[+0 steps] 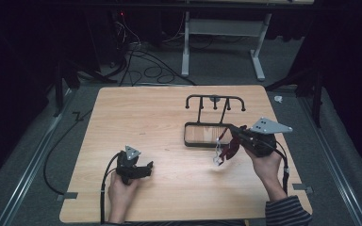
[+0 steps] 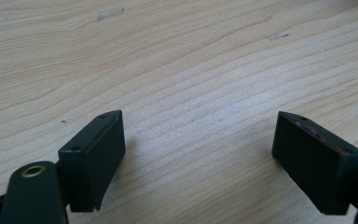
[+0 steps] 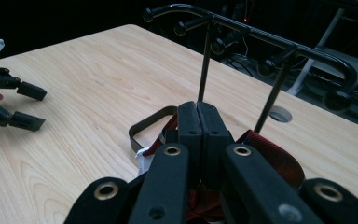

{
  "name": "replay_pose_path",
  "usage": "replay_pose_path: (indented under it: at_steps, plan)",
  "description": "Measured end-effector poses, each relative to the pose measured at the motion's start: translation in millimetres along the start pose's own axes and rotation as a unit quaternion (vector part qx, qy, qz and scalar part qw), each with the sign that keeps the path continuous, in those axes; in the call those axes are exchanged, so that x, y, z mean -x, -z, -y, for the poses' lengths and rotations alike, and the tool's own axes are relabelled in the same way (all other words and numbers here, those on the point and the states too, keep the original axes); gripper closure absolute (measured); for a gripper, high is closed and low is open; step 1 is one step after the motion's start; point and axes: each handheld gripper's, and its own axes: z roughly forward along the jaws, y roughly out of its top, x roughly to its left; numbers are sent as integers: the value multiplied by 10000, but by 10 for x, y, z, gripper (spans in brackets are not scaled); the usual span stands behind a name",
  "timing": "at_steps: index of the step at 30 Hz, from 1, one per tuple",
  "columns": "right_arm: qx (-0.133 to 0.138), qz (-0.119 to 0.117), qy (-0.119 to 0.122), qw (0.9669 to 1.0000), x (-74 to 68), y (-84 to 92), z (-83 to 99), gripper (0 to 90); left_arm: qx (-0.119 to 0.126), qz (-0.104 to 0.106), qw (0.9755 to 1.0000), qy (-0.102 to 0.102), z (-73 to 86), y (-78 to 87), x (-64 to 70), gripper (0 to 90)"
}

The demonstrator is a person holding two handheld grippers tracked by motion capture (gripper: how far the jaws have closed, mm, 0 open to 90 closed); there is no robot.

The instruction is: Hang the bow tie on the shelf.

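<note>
Fig.: R gripper [image 1: 237, 133] pinched shut on a dark-red strap [image 1: 228, 149] w/ white tag, lifted just beside the black hook rack [image 1: 215, 100], presumably for hanging. L gripper [image 1: 143, 168], jaws wide & empty, rested apart on the table [image 1: 136, 113].

Light wooden table [image 1: 141, 113] carries a black hook rack [image 1: 213, 120] toward its far right, standing on grey carpet [image 1: 37, 141].

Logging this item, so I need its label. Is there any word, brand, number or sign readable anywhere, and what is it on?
None can be read.
White tag on the dark red strap in the right claw: too small and blurred to tell any print.
</note>
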Motion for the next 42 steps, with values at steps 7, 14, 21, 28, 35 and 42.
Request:
replay_pose_path:
  at_steps: [7,14,21,28,35,42]
  plan:
    - [-6,-57,9,10000,5,-99,-16,900,0,-3,10000,3,0,0,1,175]
    - [-78,-16,47,10000,13,-167,-17,900,0,-2,10000,4,0,0,1,175]
    - [-7,-76,-34,10000,59,-209,-92,900,-1,-2,10000,3,0,0,1,175]
    - [-46,-78,77,9999,78,-282,-150,900,-1,-3,10000,3,0,0,1,175]
    - [15,-58,-21,10000,115,-346,-220,900,-1,-3,10000,2,0,0,1,175]
    - [58,-102,-199,9997,151,-430,-295,900,-2,-3,10000,2,0,1,1,175]
